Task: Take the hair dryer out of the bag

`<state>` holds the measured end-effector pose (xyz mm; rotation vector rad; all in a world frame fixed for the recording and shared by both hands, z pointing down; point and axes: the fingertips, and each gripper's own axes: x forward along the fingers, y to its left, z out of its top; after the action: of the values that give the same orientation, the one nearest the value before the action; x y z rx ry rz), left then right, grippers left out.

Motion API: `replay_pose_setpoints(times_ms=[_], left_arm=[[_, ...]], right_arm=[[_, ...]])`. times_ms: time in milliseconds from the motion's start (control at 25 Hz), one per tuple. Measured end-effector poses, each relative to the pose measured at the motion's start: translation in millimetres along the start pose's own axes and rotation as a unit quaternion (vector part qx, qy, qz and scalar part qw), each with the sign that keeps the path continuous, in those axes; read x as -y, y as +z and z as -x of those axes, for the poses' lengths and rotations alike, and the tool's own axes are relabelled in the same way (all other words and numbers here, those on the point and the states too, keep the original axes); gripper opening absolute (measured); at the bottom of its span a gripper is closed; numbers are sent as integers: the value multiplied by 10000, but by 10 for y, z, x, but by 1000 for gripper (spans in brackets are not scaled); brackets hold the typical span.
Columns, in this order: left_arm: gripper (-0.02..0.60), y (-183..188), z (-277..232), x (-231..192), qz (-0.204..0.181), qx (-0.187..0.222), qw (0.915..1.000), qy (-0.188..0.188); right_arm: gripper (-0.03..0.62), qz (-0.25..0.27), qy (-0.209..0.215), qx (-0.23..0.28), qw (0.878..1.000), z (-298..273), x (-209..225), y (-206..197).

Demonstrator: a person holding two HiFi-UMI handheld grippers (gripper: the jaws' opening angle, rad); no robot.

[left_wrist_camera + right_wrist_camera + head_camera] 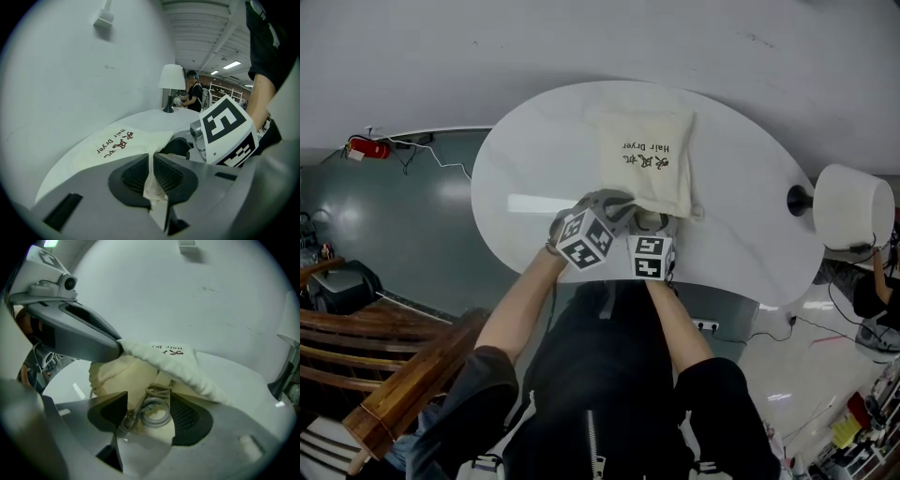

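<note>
Head view, looking steeply down: shows a white oval worktop (525,178) with a cream cloth bag (645,155) lying flat on it, at about 12 o'clock from both grippers. Reads "Hair Dryer" in brown print across the cloth, with a few reddish-brown characters alongside, too stylised to read. Also shows a white-shaded lamp (855,206) out at 3 o'clock, right at the worktop's edge.

Left gripper (619,200): pinched nearly shut on the near rim of the bag. Pretty obvious in the left gripper view, with a fold of cream cloth squeezed between both pads. Holds the top lip of the mouth up, seen at 10 o'clock in the right gripper view.

Right gripper (652,223): parked just beside the left one, at roughly 4 o'clock from it, nose at the bag's mouth. Spread wide and gripping nothing. Has a grey coiled cord (157,423) lying between the pads on the lower cloth, apparently not squeezed by either pad.

As for the hair dryer: not visible beyond that cord poking out at the mouth, so presumably tucked under the cloth.
</note>
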<state>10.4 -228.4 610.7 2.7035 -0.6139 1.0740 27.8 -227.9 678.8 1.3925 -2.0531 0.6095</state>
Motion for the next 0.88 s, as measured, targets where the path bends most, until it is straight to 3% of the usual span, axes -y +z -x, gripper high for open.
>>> replay_pose_setpoints(times_ms=[240,600,880], left_arm=[[35,-11,5,5,-5,-15,10000,-6],[35,-45,2,-13,26,-40,10000,-12],[35,-44,0,27,-1,-44,10000,-10]], right_arm=[[295,-158,-12,-142,9998,-95,10,-17],[299,-945,130,-307,9950,-181,98,-109],[239,-1105,203,-338,9931,-127,176,-128]])
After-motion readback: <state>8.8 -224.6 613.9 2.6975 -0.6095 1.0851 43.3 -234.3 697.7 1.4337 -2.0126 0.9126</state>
